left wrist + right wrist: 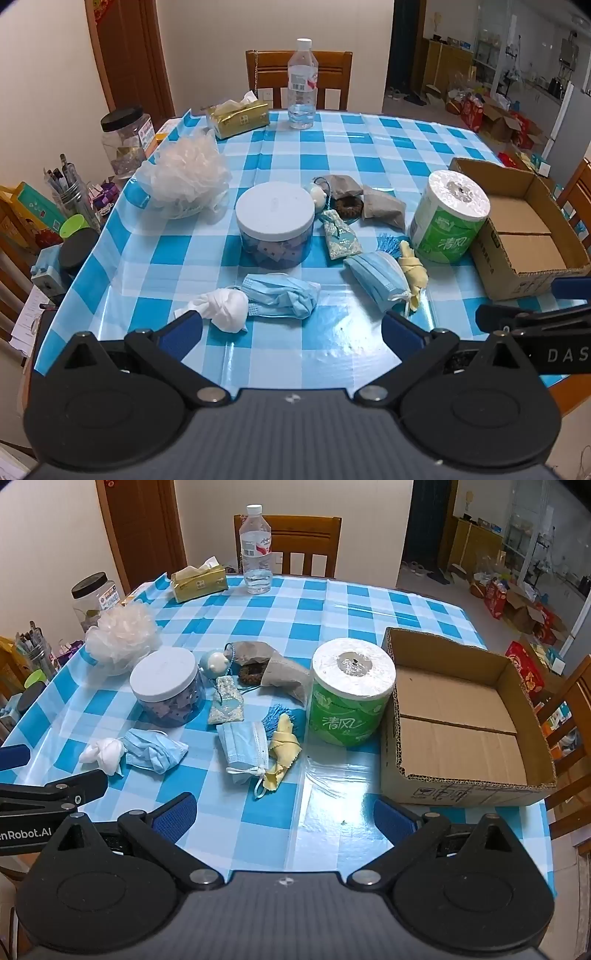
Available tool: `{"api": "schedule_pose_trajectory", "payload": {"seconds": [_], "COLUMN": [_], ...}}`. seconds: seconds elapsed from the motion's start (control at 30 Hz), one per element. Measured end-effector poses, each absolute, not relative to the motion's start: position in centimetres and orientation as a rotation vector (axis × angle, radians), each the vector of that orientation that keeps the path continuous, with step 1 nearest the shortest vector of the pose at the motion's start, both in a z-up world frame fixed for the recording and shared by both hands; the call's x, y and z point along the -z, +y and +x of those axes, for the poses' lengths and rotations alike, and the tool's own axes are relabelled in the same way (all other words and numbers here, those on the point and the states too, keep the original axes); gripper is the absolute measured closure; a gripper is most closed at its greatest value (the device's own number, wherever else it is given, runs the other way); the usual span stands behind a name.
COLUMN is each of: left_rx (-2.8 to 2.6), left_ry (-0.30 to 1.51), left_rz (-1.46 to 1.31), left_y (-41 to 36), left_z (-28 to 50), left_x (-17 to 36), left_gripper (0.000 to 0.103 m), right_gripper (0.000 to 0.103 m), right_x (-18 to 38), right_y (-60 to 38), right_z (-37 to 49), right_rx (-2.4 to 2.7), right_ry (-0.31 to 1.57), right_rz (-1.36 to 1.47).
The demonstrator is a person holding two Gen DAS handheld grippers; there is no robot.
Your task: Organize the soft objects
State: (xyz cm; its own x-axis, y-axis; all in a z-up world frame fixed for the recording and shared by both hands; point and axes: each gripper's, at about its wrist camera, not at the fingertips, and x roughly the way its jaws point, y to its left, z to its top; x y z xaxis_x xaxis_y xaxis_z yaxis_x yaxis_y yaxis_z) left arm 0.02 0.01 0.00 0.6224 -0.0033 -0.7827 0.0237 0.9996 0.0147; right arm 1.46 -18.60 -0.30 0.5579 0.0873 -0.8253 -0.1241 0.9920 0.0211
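Soft things lie on the blue checked table: a white cloth ball, a crumpled blue mask, a folded blue mask, a yellow cloth, a patterned sachet, grey pouches, a white bath pouf and a toilet roll. An empty cardboard box stands at the right. My left gripper is open and empty, just short of the cloth ball. My right gripper is open and empty, in front of the folded mask.
A white-lidded jar, a water bottle and a gold tissue pack stand further back. A chair is behind the table. Pens, jars and boxes crowd the left side.
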Motion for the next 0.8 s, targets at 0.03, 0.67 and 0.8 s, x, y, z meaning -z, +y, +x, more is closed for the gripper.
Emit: {"api": "schedule_pose_trajectory", "payload": {"seconds": [0.03,0.67,0.8], "left_rx": [0.018,0.028,0.029], "left_ry": [0.903,0.894,0.893], "left_rz": [0.024,0.028,0.027], "left_y": [0.01,-0.06,-0.08], "left_z": [0.03,0.17,0.17], "left_x": [0.00,-0.11,-0.12], "left_gripper": [0.001,0.001,0.001], "right_gripper": [0.000,0.000,0.000], "right_x": [0.30,0.14,-0.09], "right_y": [-18.60,-18.65,-18.85], "right_z": [1.47,1.35,1.41], "right_rx": [-0.124,-0.114,-0.116], "right_ry": [0.971,0.972,0.972], "right_rz": [-0.042,-0.040,-0.036]}}
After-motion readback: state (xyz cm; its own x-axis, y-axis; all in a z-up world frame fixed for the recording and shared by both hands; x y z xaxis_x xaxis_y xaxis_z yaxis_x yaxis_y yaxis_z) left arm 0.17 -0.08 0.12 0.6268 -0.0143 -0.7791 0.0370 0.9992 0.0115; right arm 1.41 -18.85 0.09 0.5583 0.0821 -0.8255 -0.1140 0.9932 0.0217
